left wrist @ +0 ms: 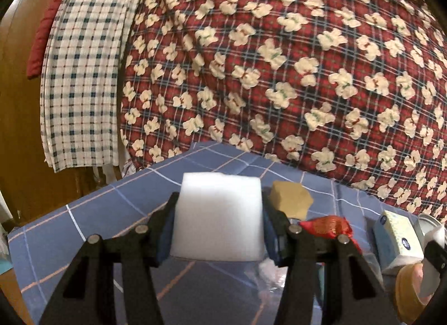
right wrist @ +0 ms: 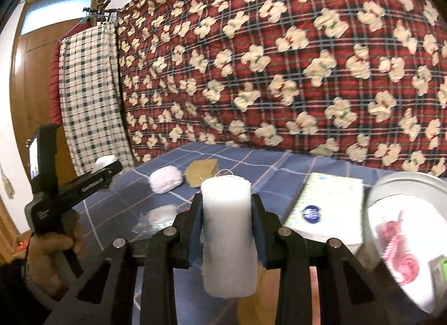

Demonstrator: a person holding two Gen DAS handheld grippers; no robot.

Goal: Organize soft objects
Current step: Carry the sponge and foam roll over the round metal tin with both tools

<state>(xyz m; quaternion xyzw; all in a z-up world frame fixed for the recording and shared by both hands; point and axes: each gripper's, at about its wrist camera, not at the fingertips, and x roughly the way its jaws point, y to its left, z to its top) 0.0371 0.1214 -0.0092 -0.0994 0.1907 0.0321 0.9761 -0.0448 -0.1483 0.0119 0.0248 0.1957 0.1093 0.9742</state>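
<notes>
Now each hand-held gripper is clamped: left (left wrist: 218,230) on foam block (left wrist: 219,213), right (right wrist: 226,227) on gauze roll (right wrist: 227,235); squeeze lightly, carry toward the tub (right wrist: 405,185) right of it.

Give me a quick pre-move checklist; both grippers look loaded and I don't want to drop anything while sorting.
1. Left gripper holds the white foam block between both fingers: ok.
2. Right gripper holds the white gauze roll, upright: ok.
3. Roll sits well inside the grip: ok, though its loose edge frays.
4. White bowl at right has free room: cannot tell; a pink cord lies in it.
5. Tissue pack lies between roll and bowl: not ok, pass over it.
</notes>
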